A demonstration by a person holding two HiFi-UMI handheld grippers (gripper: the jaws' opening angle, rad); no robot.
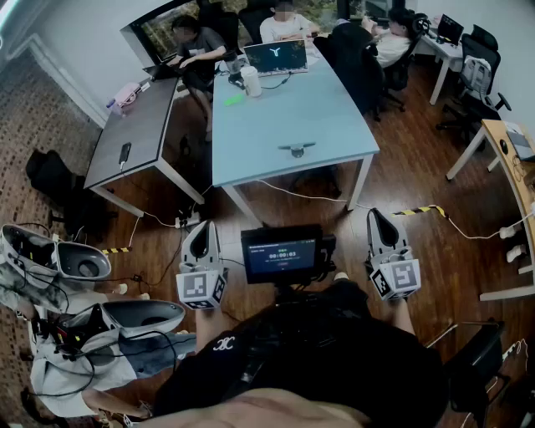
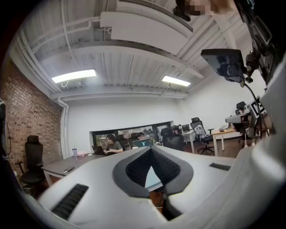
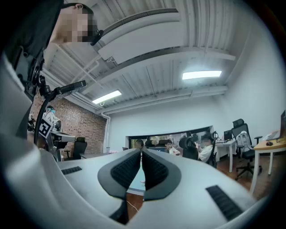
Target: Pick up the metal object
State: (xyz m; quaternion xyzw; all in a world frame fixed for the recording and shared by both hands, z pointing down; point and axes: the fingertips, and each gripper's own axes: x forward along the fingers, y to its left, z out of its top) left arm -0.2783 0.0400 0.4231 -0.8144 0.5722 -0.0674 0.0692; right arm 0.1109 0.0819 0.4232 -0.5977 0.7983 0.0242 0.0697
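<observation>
Metal object (image 1: pixel 297 150) on blue table (image 1: pixel 276 109); left hand-held gripper (image 1: pixel 203 229), right hand-held gripper (image 1: pixel 377 217) closed, empty.

A: Head camera: high, tilted steeply down over a small screen (image 1: pixel 282 253); desk (image 1: pixel 292 117) lies ahead, well off.
B: Left tool (image 1: pixel 201 227) and right tool (image 1: pixel 374 217) cameras: close behind own jaws, facing level, toward that desk. All three share desk, laptop (image 1: pixel 276 57), seated people (image 1: pixel 284 25). Both tool views take in ceiling lights (image 2: pixel 73 75) too.
</observation>
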